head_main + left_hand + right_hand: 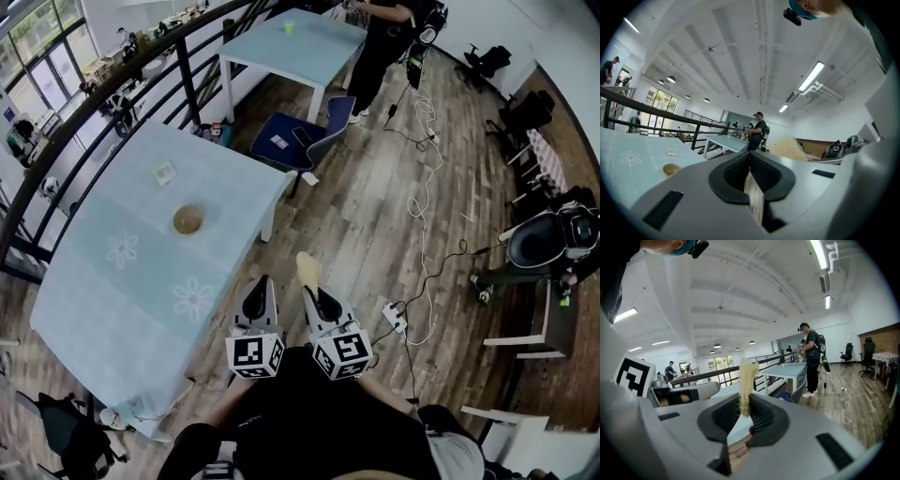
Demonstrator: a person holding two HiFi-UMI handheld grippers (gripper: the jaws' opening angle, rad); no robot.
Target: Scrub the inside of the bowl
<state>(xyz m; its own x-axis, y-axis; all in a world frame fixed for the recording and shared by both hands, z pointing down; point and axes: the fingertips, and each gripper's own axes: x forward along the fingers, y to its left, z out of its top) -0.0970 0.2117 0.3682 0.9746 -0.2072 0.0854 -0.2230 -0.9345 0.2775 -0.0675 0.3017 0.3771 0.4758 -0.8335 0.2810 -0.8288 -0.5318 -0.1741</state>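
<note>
In the head view, the bowl sits alone toward the middle of the pale blue surface. It is well apart from both tools, which hang over the wooden floor just off the surface's near edge. The left gripper and right gripper are side by side, and a pale fibrous scrubber sticks out ahead of the right one. The step in hand looks like the approach, so the sound plan is to carry both tools in over the surface, the left to the bowl's rim to steady it and the right above its hollow. In the left gripper view the jaws are pressed together with nothing between them, and the bowl shows small at lower left. These jaws would need to part before they can pinch the rim, and a light bowl would likely skid under rubbing if left unheld. In the right gripper view the jaws are clenched on the scrubber, gripping its lower end with most of its length free. That free length will probably bend, so gentle pressure and sweeps round the inner wall should serve better than jabbing down.
</note>
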